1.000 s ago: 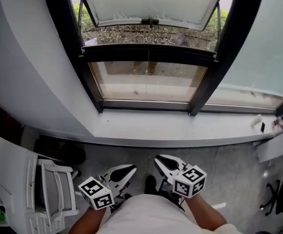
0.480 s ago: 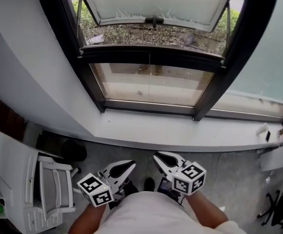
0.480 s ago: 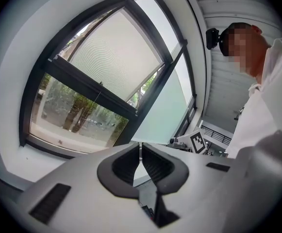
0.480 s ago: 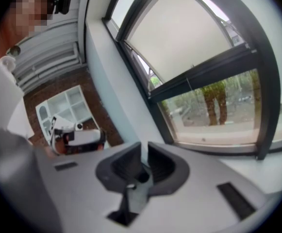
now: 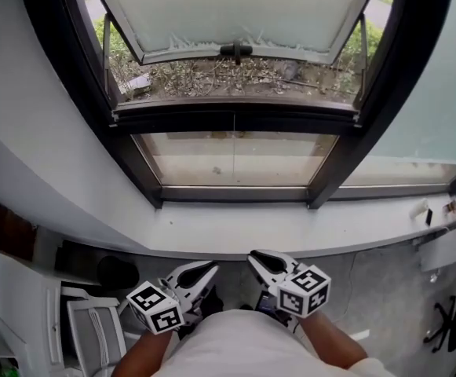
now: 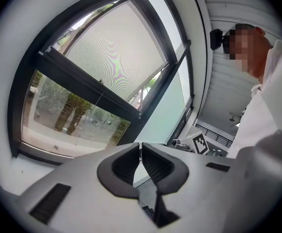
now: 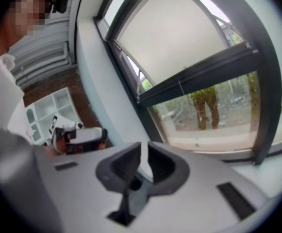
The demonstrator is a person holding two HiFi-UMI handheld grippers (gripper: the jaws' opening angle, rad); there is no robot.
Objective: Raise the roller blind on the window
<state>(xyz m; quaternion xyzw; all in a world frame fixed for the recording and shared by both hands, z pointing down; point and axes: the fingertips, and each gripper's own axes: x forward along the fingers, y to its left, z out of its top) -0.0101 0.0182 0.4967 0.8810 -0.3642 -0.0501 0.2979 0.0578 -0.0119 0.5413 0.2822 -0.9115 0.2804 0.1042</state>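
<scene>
Two grippers sit low in the head view, close against the person's body and well short of the window. At far left a white shelf unit (image 5: 94, 332) is cut off by the picture's edge, and what its compartments hold cannot be made out. The left gripper (image 6: 141, 145) has its jaws drawn almost together, with only a sliver between the tips, and it holds nothing. In the middle, the roller blind (image 5: 235, 6) is down over the upper sash of the black-framed window (image 5: 235, 120), and its top runs out of view. Ground and dry plants show between the sash's lower edge and the crossbar. The lower pane (image 5: 235, 159) is uncovered. The right gripper (image 7: 144, 147) is likewise nearly closed, with a narrow slit between the tips, and is empty. At the right end of the sill (image 5: 290, 230) lie a few small objects (image 5: 428, 210), too small to identify. A dark chair base (image 5: 451, 320) at lower right is partly cut off.
</scene>
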